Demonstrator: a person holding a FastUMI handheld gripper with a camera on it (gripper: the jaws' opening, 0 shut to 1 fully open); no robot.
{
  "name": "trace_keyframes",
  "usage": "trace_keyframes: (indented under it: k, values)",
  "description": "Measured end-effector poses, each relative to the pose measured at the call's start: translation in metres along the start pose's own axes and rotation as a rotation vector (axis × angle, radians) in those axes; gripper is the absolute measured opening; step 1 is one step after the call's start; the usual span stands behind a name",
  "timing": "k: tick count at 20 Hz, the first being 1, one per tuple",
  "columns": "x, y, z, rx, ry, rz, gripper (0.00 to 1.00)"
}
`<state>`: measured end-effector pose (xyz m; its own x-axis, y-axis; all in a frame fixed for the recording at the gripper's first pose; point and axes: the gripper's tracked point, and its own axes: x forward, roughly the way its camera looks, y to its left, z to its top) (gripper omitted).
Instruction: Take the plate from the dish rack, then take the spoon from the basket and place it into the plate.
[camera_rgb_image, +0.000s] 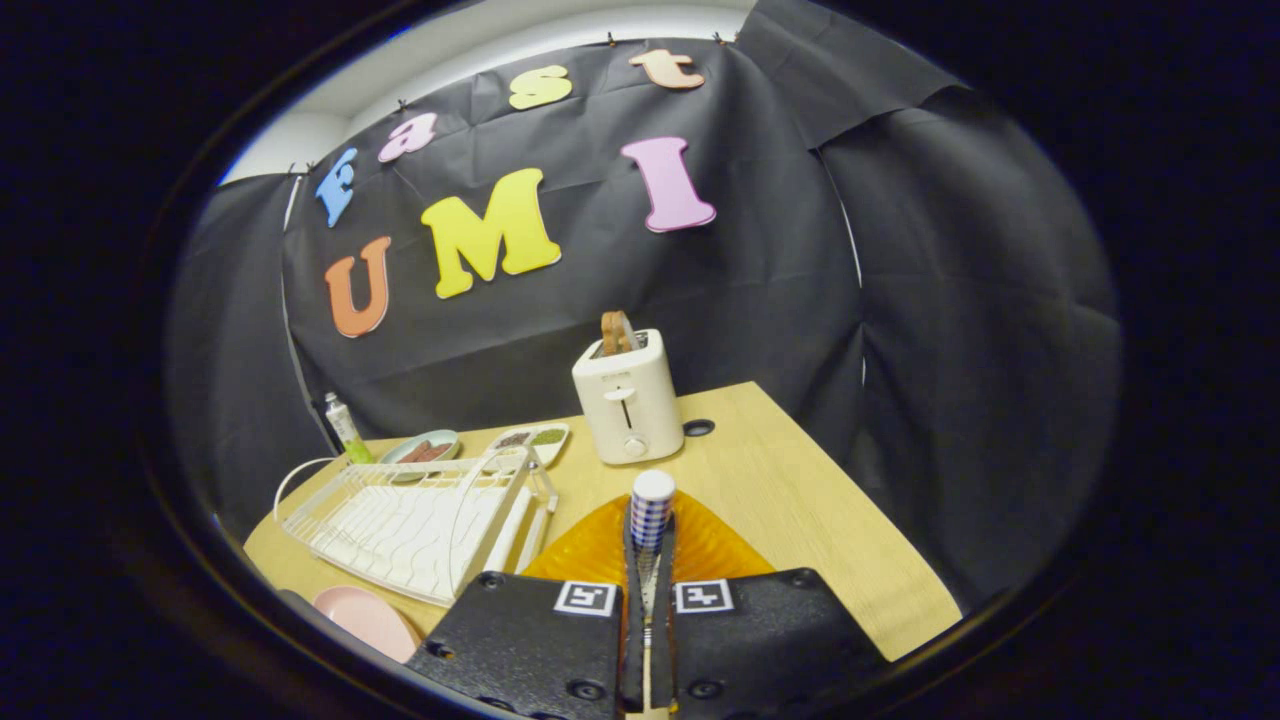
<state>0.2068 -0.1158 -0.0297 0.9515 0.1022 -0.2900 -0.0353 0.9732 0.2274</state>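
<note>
Tongs (650, 560) clamp spoon (651, 515), bowl hidden; plate (640, 545) half covered.

The gripper (650, 560) has 2 textured blocks, each with a square marker and screws.

gripper (650, 545) closed on spoon (651, 510) handle, above orange plate (710, 548); rack (420, 520) beside it, toaster (628, 397) beyond on table (800, 480).

Gripper (650, 545) closed on the spoon (652, 510)

Both fingers press together — handle clamped upright between them, its end poking just past the tips.
</note>
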Motion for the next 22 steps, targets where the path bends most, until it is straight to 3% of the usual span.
trace_keyframes:
  k: [5, 11, 17, 22]
  values:
    - [-0.011, -0.006, 0.043, -0.01, -0.128, -0.122, 0.08]
    - [-0.071, 0.034, 0.087, 0.007, -0.264, -0.141, 0.08]
    - [-0.123, 0.115, 0.06, 0.021, -0.243, -0.088, 0.07]
    - [-0.129, 0.184, 0.011, 0.035, -0.198, -0.005, 0.07]
